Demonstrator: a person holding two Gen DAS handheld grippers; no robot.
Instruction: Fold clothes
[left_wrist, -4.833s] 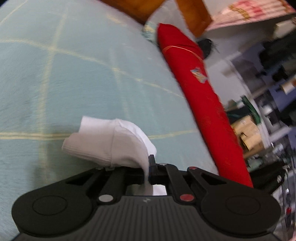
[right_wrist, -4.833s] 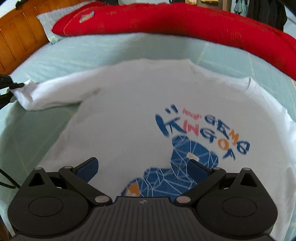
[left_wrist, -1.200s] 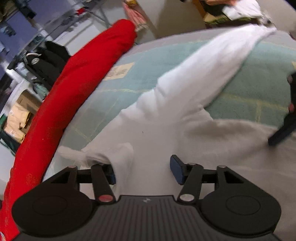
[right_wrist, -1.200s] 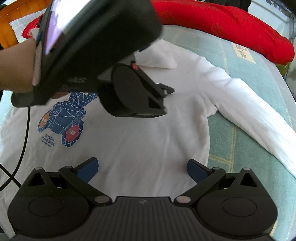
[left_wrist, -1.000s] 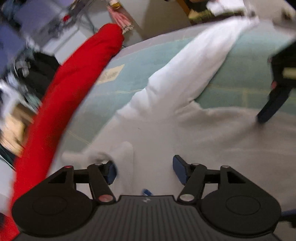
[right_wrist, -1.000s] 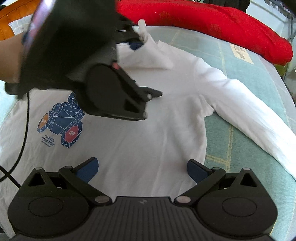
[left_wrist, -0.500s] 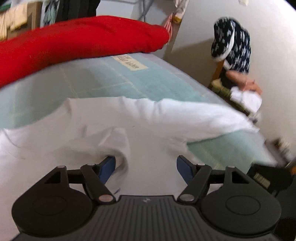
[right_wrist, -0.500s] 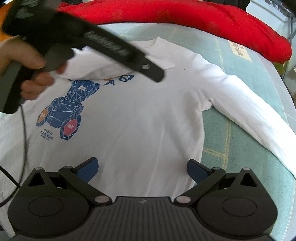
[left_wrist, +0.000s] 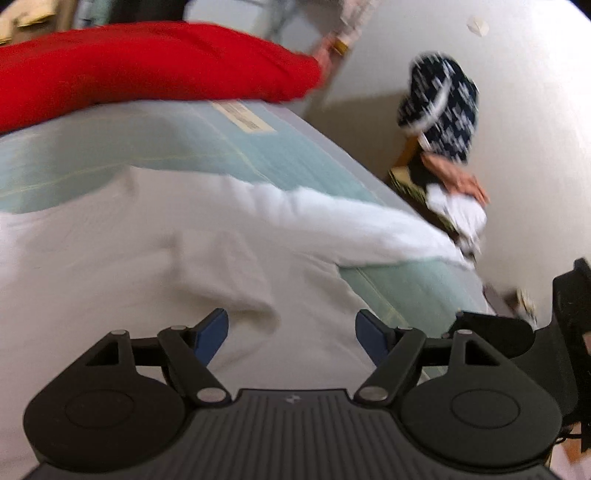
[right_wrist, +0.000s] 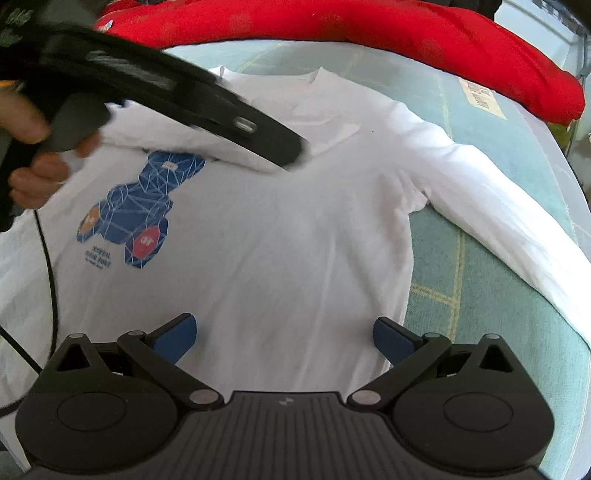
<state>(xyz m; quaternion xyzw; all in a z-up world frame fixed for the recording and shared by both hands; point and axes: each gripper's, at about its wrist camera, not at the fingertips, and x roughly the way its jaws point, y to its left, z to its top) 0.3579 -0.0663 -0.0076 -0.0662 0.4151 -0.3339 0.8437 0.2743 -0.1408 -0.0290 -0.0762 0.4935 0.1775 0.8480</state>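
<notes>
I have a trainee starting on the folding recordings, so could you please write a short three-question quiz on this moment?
1. True or false: the right gripper clamps the white shirt.
2. Which sleeve is already folded over the chest: the one by the left gripper, or the one stretched toward the bed's edge?
3. What lies along the bed's far side?

Key: 1 false, its jaws are open; 2 the one by the left gripper; 3 a red blanket.

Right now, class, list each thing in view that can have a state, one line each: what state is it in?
White shirt: spread flat on the bed, one sleeve folded across the chest.
Other sleeve: stretched out, unfolded.
Left hand-held gripper: open, holding nothing; jaws just opening.
Right hand-held gripper: open, empty, above the hem.
Red quilt: rolled along the far edge.
</notes>
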